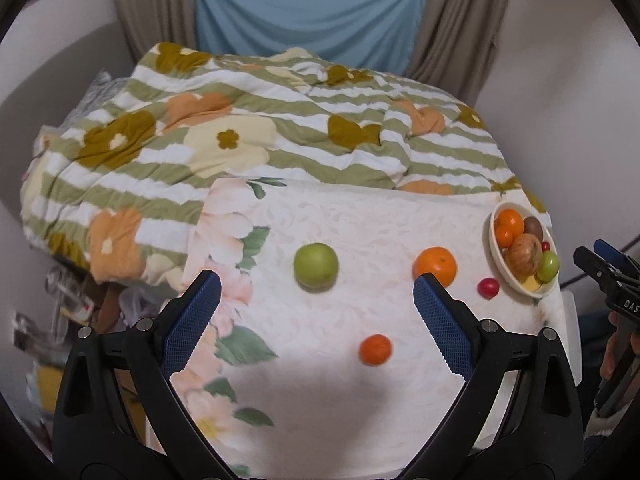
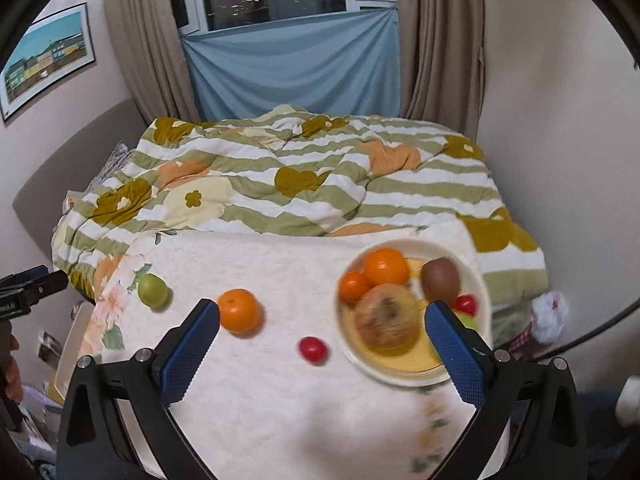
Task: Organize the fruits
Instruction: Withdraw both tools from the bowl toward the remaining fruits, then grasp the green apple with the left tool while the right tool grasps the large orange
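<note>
A cream bowl (image 2: 482,280) of fruit stands at the table's right; it also shows in the left wrist view (image 1: 493,236). Loose on the floral cloth lie a green apple (image 1: 315,266) (image 2: 152,289), a large orange (image 1: 436,265) (image 2: 239,310), a small red fruit (image 1: 488,288) (image 2: 312,349) and a small orange (image 1: 375,349). My left gripper (image 1: 316,292) is open and empty above the table. My right gripper (image 2: 322,322) is open and empty, near the bowl. Each gripper shows at the edge of the other's view, the right (image 1: 600,270) and the left (image 2: 34,284).
A striped, flowered quilt (image 1: 256,128) is heaped on the bed behind the table. Curtains (image 2: 148,36) and a blue cloth (image 2: 292,68) hang at the back. Clutter (image 1: 60,300) lies left of the table. A white bag (image 2: 550,314) lies at the right.
</note>
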### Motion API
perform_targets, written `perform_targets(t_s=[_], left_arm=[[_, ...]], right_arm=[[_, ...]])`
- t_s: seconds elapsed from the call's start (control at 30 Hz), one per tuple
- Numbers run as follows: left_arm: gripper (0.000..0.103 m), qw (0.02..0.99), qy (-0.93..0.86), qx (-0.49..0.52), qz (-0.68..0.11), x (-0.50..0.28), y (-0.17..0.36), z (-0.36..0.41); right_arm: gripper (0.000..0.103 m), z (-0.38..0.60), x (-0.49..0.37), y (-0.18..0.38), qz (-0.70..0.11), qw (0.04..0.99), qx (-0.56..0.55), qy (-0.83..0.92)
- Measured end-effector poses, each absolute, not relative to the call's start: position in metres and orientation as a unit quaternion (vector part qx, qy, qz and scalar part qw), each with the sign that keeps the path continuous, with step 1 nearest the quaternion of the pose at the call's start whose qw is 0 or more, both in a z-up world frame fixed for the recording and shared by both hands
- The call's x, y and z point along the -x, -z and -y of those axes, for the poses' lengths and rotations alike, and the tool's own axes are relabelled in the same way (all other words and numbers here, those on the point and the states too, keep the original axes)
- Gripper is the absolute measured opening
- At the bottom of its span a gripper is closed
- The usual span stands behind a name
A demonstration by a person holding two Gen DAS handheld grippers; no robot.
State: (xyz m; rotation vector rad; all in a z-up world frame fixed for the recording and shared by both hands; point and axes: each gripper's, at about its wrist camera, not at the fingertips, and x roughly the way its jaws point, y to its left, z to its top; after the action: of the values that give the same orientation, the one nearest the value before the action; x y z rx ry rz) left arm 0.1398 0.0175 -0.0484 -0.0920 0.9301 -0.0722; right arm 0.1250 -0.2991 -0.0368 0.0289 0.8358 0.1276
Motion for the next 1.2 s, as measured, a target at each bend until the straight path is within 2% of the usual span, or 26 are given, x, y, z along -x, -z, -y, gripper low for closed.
perform_targets(t_s=[0.37,0.87,1.1,1.2], left_arm=[[0.103,0.858,0.113,0.01,-0.501,-0.199,0.103,-0.05],[0.103,0.815,0.166,0.024,-0.555,-0.234,0.176,-0.026],[0.085,0.805,0.171,0.032,-0.567,-0.248,0.197,-0.019],[0.074,0.801,0.174,0.033,-0.572,-0.25,0.202,-0.016]], right_arm=[[0.102,0.239,-0.139,0.078,-0.434,0.899,-0.049,-0.021],[0.102,0.208,-0.168,0.136,-0.465,0.883,-0.059,-0.014],[0.102,0.203,-0.177,0.149,-0.475,0.878,-0.06,-0.017],[0.102,0.201,-0.18,0.152,-0.478,0.876,-0.056,-0.022]])
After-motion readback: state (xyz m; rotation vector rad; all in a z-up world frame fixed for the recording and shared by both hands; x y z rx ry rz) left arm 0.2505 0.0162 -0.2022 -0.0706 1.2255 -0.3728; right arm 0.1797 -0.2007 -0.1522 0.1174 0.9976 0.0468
